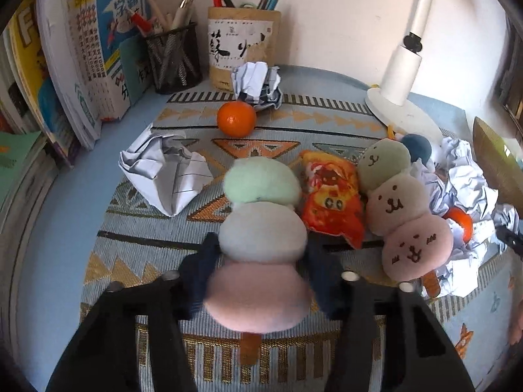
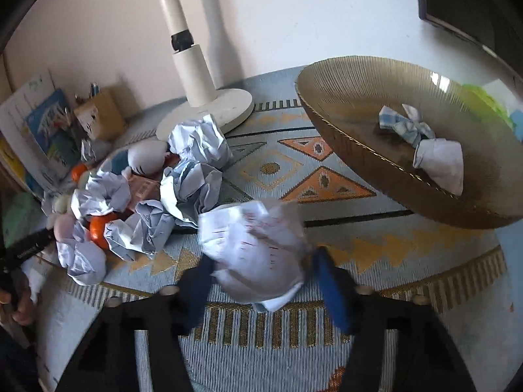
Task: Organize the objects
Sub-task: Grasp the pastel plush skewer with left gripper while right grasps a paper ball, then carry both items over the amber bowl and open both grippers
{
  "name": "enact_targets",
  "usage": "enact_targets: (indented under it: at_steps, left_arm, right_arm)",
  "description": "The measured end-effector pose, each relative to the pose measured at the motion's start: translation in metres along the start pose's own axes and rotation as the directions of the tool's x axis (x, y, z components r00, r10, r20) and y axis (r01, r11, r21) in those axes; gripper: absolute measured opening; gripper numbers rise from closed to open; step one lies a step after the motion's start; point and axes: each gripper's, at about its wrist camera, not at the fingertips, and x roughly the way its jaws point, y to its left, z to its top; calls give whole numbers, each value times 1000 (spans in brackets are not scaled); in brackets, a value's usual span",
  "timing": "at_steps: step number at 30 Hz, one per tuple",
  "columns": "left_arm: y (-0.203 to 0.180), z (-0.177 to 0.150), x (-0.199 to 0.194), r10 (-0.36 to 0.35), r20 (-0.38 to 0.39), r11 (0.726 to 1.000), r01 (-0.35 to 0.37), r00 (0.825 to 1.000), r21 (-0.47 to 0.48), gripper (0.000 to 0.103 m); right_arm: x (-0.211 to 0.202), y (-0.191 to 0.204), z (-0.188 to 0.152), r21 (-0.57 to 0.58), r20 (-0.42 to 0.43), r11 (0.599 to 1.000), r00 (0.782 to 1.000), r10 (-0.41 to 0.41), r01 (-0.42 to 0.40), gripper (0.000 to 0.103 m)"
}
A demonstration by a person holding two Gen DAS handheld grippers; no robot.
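Progress is early: your left gripper [image 1: 261, 254] has its jaws closed onto the soft, three-lobed plush skewer [image 1: 261, 245] near the front edge of the woven mat [image 1: 130, 228]. Your right gripper [image 2: 261, 277] pinches a crumpled paper ball [image 2: 255, 248], also near the mat's front edge. Only one knotted paper wad [image 2: 434, 156] lies in the ribbed, shallow bowl [image 2: 359, 98] at the mat's right edge. Left to sort: another plush skewer [image 1: 402, 212], a glossy snack packet [image 1: 333, 202], smooth oranges [image 1: 236, 118] and creased paper heaps [image 2: 196, 163].

Both wrist views angled down, close over the patterned mat [image 1: 261, 143], sharing white lamp base [image 2: 209, 111]
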Motion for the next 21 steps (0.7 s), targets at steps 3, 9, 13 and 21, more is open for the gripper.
enact_targets:
  at_steps: [3,9,13,21]
  left_arm:
    - [-1,-5,-11,-18,25,1000,18,1000,-12,43]
    - [-16,-22,-58,-66,108,998,67,992,-9,43]
    - [-34,-38,-85,-126,141,991,129,982,-16,43]
    - [-90,-60,-109,-213,149,977,207,966,54,43]
  right_arm:
    - [-11,2,-4,-9,28,1000,999,19,-19,48]
    - [-41,12,-21,-32,65,999,997,36,-34,48]
    - [-59,19,-34,-50,77,998,996,35,-32,48]
    - [-95,18,-49,-61,121,998,992,31,-23,48]
